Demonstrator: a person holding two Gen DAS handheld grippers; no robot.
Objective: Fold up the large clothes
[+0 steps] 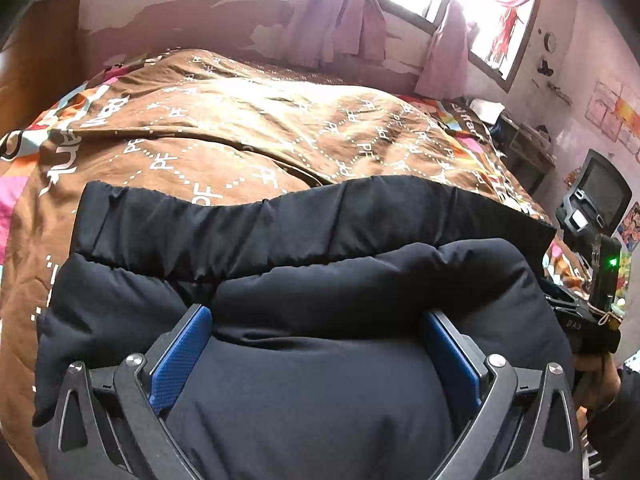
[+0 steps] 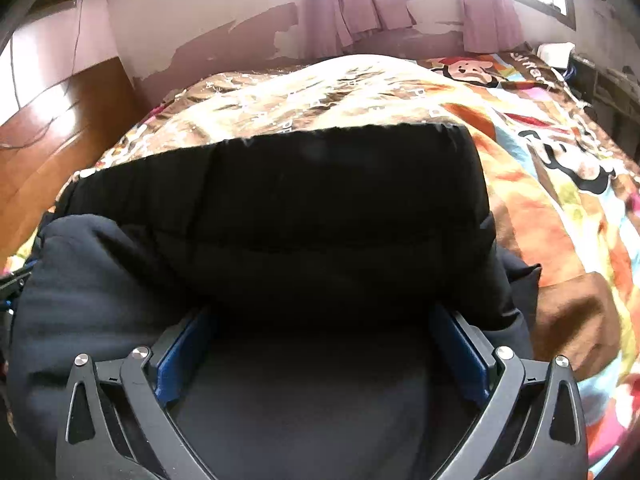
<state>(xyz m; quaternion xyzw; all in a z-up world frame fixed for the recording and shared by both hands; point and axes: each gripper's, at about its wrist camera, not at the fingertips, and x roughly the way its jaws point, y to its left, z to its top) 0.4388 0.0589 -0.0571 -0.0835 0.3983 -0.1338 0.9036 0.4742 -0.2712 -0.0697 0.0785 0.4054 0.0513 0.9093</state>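
Black puffy padded jacket [image 1: 300, 280] bunched btwn both my tools' [image 1: 316, 344] [image 2: 324, 352] wide-open jaws; clamp, then fold evenly over bed [image 1: 200, 120].

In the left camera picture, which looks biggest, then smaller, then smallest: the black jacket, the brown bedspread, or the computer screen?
1. black jacket, though it is nearest the camera, so this may mislead
2. brown bedspread
3. computer screen

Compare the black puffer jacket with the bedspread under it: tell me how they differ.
The black puffer jacket is plain and unpatterned; the bedspread is brown with white dotted lettering and colourful cartoon borders. The jacket is thick and quilted in puffy rolls; the bedspread is thin and lies flatter, with shallow wrinkles. The jacket sits between the fingers of the left gripper and right gripper; the bedspread is untouched. Both are soft fabric.
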